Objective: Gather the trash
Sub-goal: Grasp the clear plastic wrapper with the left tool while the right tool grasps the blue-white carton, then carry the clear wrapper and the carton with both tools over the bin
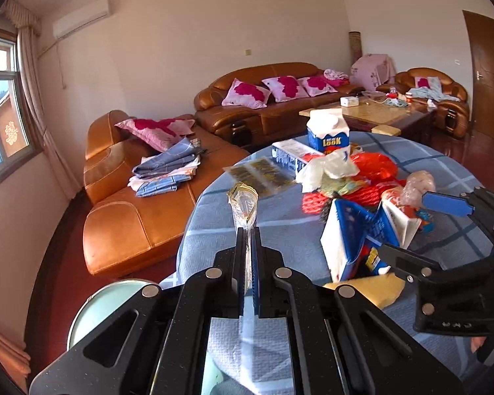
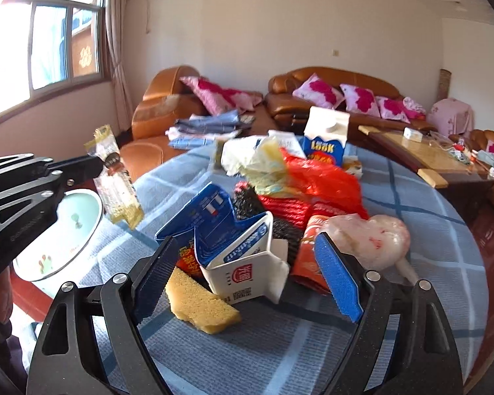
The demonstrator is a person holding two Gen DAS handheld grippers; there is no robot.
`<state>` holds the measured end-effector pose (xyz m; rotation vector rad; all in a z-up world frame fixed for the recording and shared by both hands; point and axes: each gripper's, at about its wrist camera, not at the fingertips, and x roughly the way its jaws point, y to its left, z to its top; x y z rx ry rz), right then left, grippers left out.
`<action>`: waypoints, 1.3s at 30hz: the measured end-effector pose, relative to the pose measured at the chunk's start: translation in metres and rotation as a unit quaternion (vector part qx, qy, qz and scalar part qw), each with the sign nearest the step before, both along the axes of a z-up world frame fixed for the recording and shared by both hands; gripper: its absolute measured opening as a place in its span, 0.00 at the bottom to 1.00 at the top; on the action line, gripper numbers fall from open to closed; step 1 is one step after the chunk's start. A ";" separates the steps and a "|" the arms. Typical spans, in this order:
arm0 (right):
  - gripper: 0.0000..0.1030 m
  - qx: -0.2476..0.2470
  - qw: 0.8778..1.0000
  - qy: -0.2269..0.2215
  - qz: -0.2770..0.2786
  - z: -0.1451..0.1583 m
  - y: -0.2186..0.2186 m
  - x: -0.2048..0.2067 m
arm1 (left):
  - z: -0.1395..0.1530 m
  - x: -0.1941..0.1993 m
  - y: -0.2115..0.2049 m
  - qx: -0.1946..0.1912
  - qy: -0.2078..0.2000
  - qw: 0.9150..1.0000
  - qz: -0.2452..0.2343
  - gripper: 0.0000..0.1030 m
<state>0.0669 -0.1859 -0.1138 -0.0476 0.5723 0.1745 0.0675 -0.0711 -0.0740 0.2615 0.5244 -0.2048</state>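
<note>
My left gripper (image 1: 248, 230) is shut on a clear plastic wrapper with yellow trim (image 1: 243, 202), held above the table's left edge; the wrapper also shows in the right wrist view (image 2: 115, 177). My right gripper (image 2: 243, 263) is open, its jaws on either side of a crushed blue-and-white milk carton (image 2: 233, 250) in the trash pile. The carton also shows in the left wrist view (image 1: 355, 240). A yellow sponge piece (image 2: 197, 302) lies by the left jaw. A white bin (image 2: 62, 230) stands beside the table, under the left gripper.
The round table has a blue checked cloth (image 2: 280, 345). The pile holds a red plastic bag (image 2: 316, 174), a red net (image 2: 286, 207), an upright LOOK carton (image 2: 327, 141) and a pink-white bag (image 2: 372, 237). Orange sofas (image 1: 131, 223) and a coffee table (image 1: 372, 112) stand behind.
</note>
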 end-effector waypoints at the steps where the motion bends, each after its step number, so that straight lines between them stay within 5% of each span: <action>1: 0.81 -0.012 1.000 0.004 -0.009 -0.001 0.002 0.003 | -0.001 0.000 0.003 0.000 0.002 1.000 0.003 0.03; 6: 0.80 -0.025 0.998 0.046 -0.020 -0.010 0.004 0.022 | -0.004 0.002 0.009 -0.003 0.008 1.000 0.005 0.03; 10: 0.58 -0.009 0.998 0.064 -0.003 -0.015 0.003 0.026 | -0.001 0.001 0.013 -0.006 0.000 1.000 0.003 0.03; 22: 0.56 0.026 0.999 -0.022 0.016 0.023 0.011 0.012 | 0.024 -0.014 0.043 0.025 -0.042 0.997 0.055 0.03; 39: 0.56 0.023 0.990 -0.056 0.129 0.032 0.097 0.051 | 0.014 -0.009 0.126 0.081 -0.001 0.979 0.188 0.03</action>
